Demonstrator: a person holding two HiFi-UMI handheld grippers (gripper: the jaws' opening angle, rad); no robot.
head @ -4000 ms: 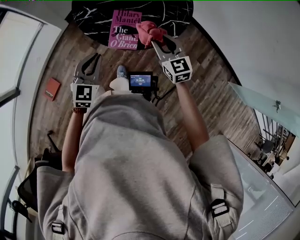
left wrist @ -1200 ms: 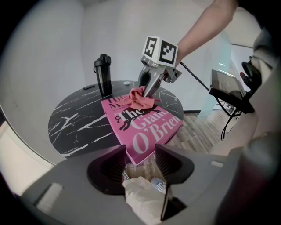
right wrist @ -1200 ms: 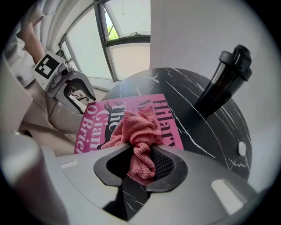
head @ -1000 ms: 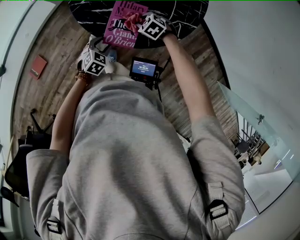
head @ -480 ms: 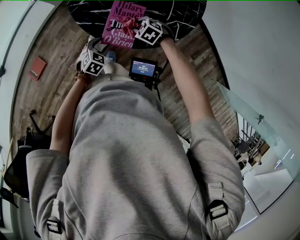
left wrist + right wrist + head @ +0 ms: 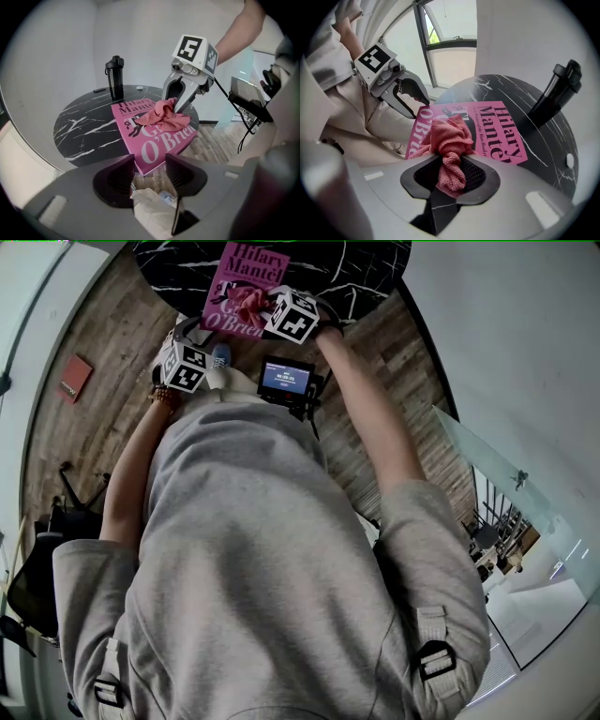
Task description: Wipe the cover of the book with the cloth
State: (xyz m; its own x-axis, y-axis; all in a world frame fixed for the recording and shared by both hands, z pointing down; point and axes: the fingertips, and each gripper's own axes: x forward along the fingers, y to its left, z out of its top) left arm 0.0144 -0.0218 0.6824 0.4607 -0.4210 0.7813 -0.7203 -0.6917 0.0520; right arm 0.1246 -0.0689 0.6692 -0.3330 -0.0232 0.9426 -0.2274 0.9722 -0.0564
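Pink cloth (image 6: 449, 140) pinched in right gripper (image 6: 450, 164), bunched mid-cover on book (image 6: 497, 126). Book flat on table (image 6: 79, 131), near corner at edge. Left gripper (image 6: 149, 171) spread, empty, off table. Press cloth flat, overlap strokes, reach corners; unbraced book may slide. Since second ago: cloth dragged nearer, author name uncovered.

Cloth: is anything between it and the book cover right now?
Nothing visible. The cloth, pinched in the right tongs, rests on the pink book cover. The black bottle stands apart behind the book; the open left tongs are off it.
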